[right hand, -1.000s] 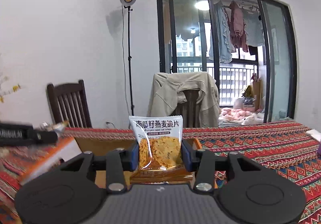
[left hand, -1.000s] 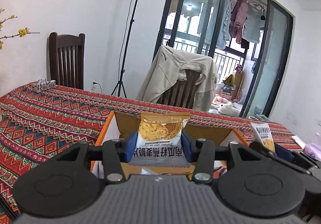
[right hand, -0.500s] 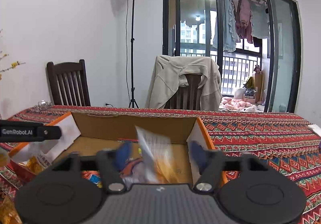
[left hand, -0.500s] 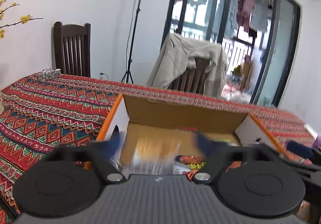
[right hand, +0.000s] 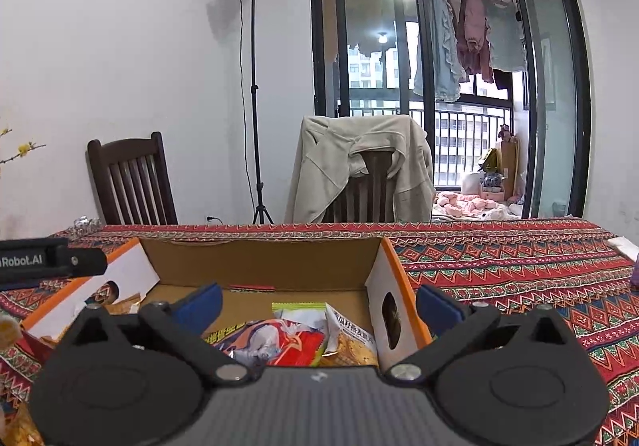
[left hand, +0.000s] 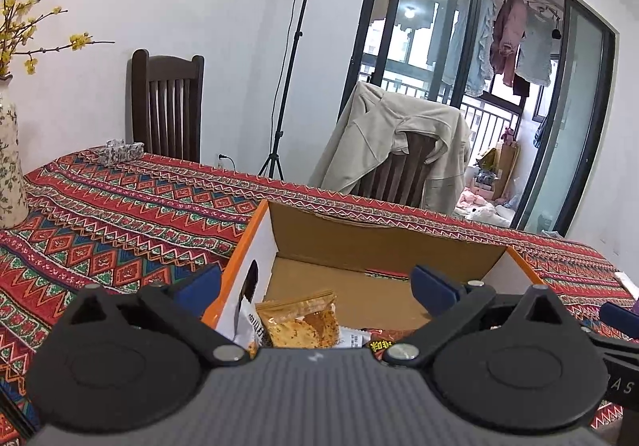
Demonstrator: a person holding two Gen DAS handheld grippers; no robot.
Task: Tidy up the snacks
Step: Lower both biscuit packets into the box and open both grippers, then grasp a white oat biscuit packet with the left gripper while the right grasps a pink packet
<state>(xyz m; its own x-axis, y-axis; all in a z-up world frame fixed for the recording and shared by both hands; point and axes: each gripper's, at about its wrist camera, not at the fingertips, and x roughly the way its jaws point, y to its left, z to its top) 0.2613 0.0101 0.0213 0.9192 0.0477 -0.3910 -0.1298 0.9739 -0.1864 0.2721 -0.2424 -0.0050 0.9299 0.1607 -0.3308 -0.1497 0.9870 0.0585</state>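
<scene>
A second ago each gripper clamped one cracker packet upright above the box; both packets have since dropped inside, and both sets of jaws have just been opening, with nothing between them now.

One patterned tablecloth (left hand: 120,214) spreads beneath and beyond both grippers. One cardboard box (left hand: 383,246) with orange edges lies just ahead of them. The left gripper (left hand: 315,284) stands with its blue pads wide apart, straddling the box's left wall. The right gripper (right hand: 317,302) is equally spread, straddling the right wall. Two dark chairs stand past the table, one draped in a beige jacket (right hand: 351,162).

Directly below the left gripper lies one cracker packet (left hand: 299,320), its lower part cut off by the gripper body. Below the right gripper lies a heap of snack packets (right hand: 287,338); their exact count is hard to make out, since they overlap.
</scene>
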